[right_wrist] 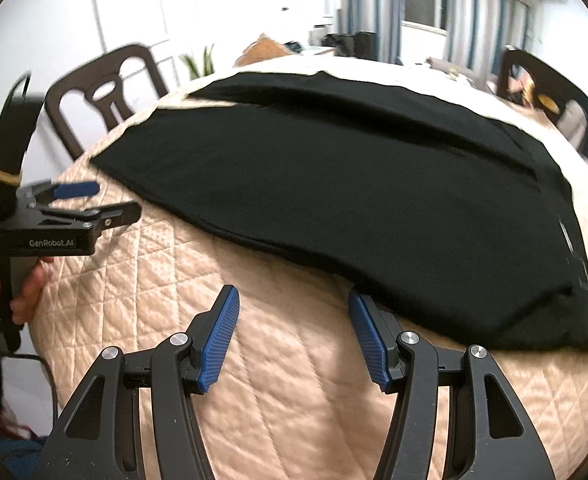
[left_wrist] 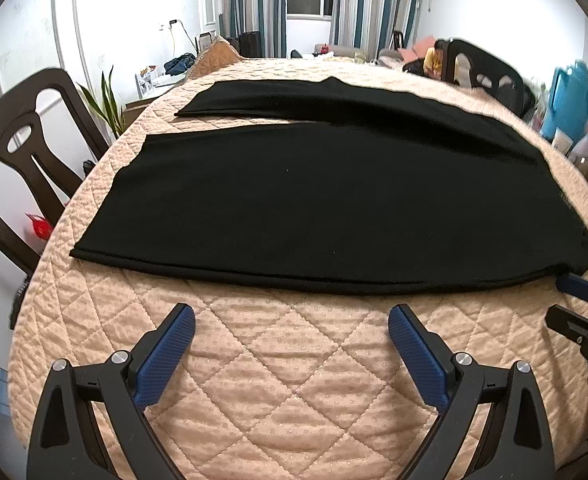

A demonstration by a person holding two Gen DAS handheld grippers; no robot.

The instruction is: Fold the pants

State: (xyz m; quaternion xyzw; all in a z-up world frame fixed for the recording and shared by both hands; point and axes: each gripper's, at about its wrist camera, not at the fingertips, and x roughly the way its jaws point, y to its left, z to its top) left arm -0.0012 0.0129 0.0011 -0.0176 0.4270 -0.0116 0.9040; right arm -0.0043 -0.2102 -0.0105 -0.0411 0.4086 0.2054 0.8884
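Observation:
Black pants (left_wrist: pixel 313 200) lie flat on the peach quilted table cover (left_wrist: pixel 294 360), both legs pointing left and the waist at the right. My left gripper (left_wrist: pixel 292 316) is open and empty, a short way in front of the near leg's long edge. My right gripper (right_wrist: pixel 292 300) is open and empty; its right finger tip sits at the pants' near edge (right_wrist: pixel 333 272) close to the waist. The pants fill the right wrist view (right_wrist: pixel 353 184). Each gripper shows in the other's view, the right one (left_wrist: pixel 573 300) at the far right, the left one (right_wrist: pixel 106 200) at the far left.
Dark wooden chairs stand at the table's left (left_wrist: pixel 22 152) and far right (left_wrist: pixel 489 72). A green plant (left_wrist: pixel 108 104) stands behind the left chair. A blue container (left_wrist: pixel 569 100) and clutter sit at the right. A person (left_wrist: pixel 433 60) sits in the background.

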